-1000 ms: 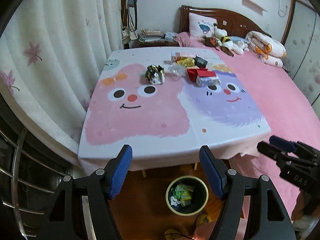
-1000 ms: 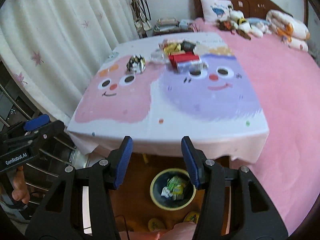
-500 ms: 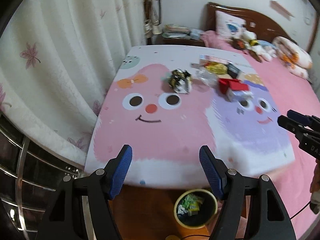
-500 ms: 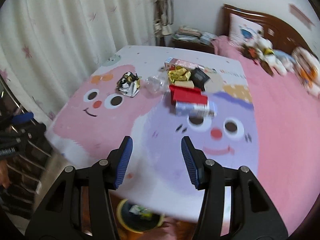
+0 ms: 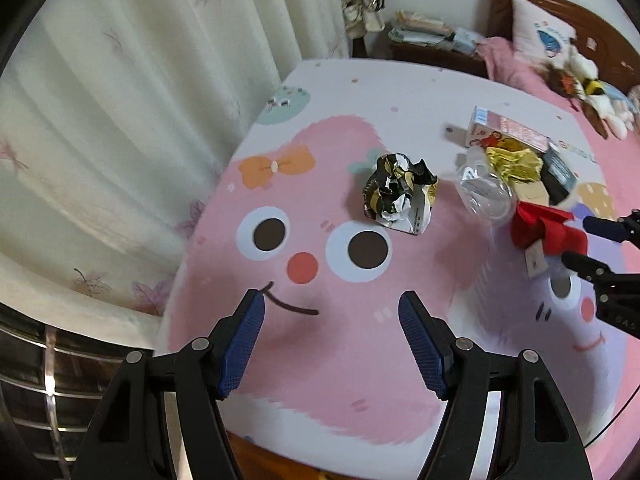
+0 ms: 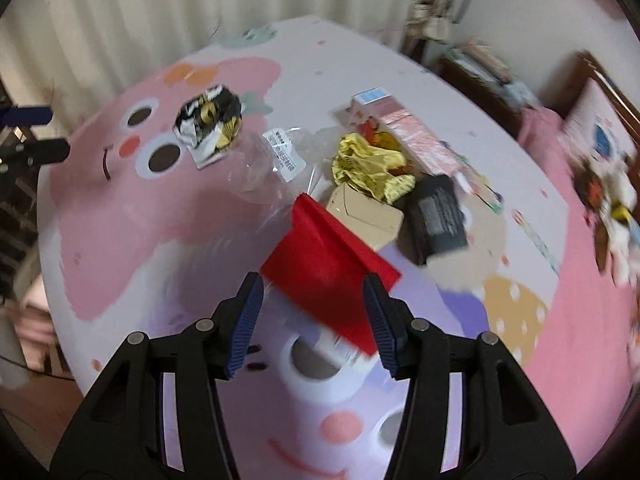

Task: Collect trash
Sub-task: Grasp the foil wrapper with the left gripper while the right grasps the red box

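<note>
Trash lies on a table covered by a pink and purple cartoon cloth (image 5: 320,360). A crumpled black, gold and silver wrapper (image 5: 400,192) (image 6: 210,126) sits beyond my left gripper (image 5: 332,344), which is open and empty over the pink face. My right gripper (image 6: 314,320) is open, its fingers on either side of the near end of a red box (image 6: 324,264) (image 5: 546,230); the view is blurred. Behind the red box lie a clear plastic piece (image 6: 272,168), a yellow crumpled wrapper (image 6: 368,166), a brown carton (image 6: 366,216), a black packet (image 6: 438,214) and a pink box (image 6: 404,128).
White curtains (image 5: 140,100) hang along the table's left side. A pink bed (image 6: 592,280) with stuffed toys (image 5: 592,88) and a pillow (image 5: 544,36) lies to the right. A nightstand with stacked books (image 5: 424,32) stands behind the table. A metal rail (image 5: 48,380) shows at lower left.
Both grippers moved forward from the table's near edge to over the cloth. The floor bin dropped out of view. The right gripper now straddles the red box.
</note>
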Demonstrator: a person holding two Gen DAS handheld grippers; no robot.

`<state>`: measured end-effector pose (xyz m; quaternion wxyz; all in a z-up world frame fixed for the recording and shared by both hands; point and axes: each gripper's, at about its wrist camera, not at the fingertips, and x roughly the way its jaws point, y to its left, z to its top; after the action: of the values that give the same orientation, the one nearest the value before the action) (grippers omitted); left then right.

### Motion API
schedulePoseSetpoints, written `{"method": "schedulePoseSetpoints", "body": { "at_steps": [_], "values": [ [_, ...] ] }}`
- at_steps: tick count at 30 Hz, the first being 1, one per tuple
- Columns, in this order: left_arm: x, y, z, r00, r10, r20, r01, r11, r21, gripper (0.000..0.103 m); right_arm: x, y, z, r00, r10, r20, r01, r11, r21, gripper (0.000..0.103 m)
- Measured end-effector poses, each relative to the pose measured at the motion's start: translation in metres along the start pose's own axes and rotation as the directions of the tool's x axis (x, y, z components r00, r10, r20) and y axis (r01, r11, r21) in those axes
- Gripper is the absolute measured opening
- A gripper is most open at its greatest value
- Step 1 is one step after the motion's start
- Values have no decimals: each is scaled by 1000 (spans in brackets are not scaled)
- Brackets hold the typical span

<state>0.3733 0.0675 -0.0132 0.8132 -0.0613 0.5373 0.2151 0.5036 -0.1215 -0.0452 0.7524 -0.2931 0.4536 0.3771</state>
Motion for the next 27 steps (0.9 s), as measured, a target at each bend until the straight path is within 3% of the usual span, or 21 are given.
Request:
{"method": "schedulePoseSetpoints", "body": {
  "at_steps": [4, 6, 10, 15, 18, 22, 27],
  "values": [
    [22, -10, 13, 999, 12, -43, -12, 1000, -8, 71, 27, -7, 11, 998, 54, -41, -57, 994, -96, 49],
    [33, -15, 20, 998, 22, -58, -22, 1000, 0, 71, 35, -16, 19, 992, 122, -42, -126, 987, -96, 49],
    [48, -16, 31, 996, 37, -76, -36, 999, 10, 71, 53, -34, 28, 957, 268, -113, -270, 963, 1, 49],
    [69, -17, 49, 994, 37, -105, -36, 999, 14, 71, 66, -56, 28, 922, 363, -134, -348, 929, 124, 49],
    [78, -19, 61, 994, 25, -111, -24, 1000, 15, 71, 72, -66, 22, 903, 404, -145, -375, 907, 192, 49],
    [87, -24, 75, 993, 9, -114, -7, 1000, 17, 71, 79, -74, 13, 899, 399, -182, -348, 902, 254, 49],
    [100, -32, 88, 991, 0, -132, 7, 999, 49, 71, 75, -73, 6, 898, 409, -161, -358, 894, 269, 47]
  ]
}}
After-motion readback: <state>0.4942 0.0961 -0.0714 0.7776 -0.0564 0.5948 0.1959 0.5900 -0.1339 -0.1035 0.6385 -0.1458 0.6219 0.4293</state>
